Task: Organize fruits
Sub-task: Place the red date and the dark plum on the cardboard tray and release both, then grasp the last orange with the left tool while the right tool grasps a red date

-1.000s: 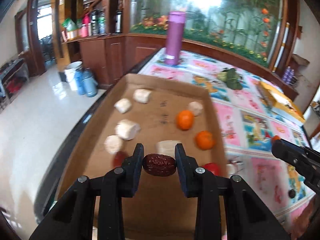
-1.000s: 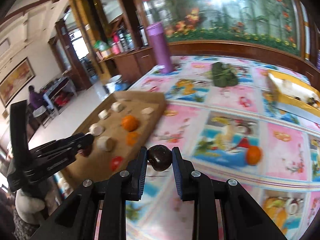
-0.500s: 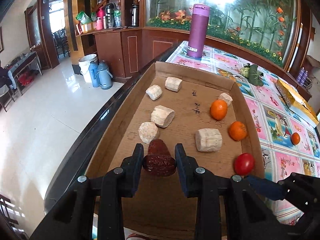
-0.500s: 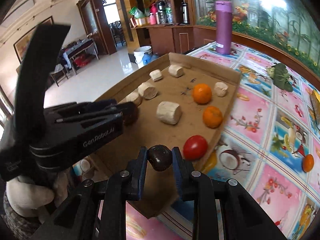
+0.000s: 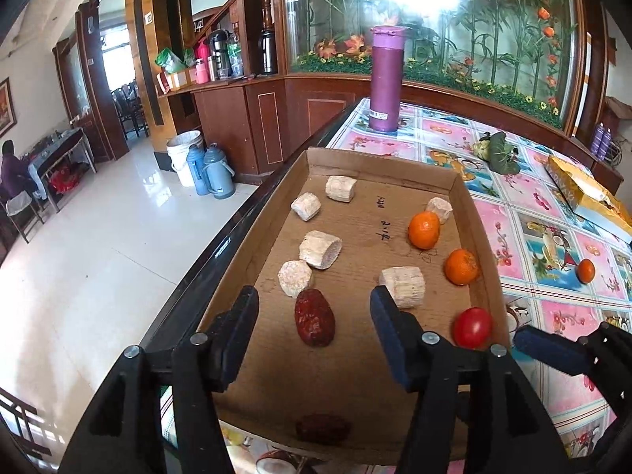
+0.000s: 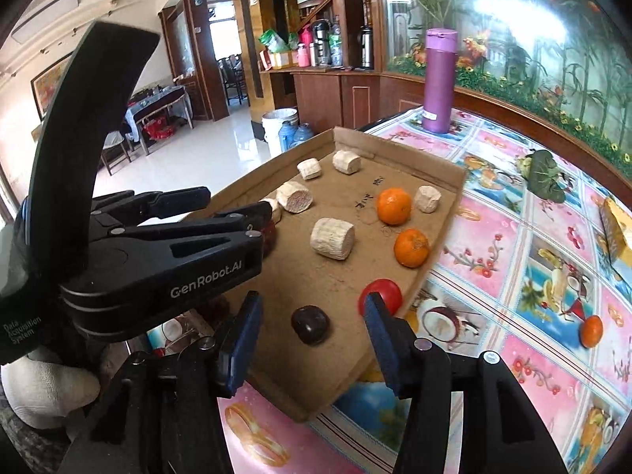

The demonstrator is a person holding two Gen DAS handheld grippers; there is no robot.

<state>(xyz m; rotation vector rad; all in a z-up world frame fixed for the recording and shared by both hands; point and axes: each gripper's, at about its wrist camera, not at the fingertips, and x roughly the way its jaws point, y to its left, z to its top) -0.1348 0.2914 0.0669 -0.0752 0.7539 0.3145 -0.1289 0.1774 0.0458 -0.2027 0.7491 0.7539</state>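
Left wrist view: left gripper (image 5: 314,326) jaws opening, red date (image 5: 315,317) lying free between them on the cardboard tray (image 5: 381,162). Release step.

Right wrist view: right gripper (image 6: 312,337) likewise opening over a dark fruit (image 6: 310,324) on the tray. Next: withdraw, fetch the stray orange (image 6: 591,331). Legible: "GenRobot.AI".

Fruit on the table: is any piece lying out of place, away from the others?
Yes. One small orange lies alone on the patterned tablecloth, outside the cardboard tray and well apart from it. The other two oranges, the red tomato and the dark dates all lie inside the tray.
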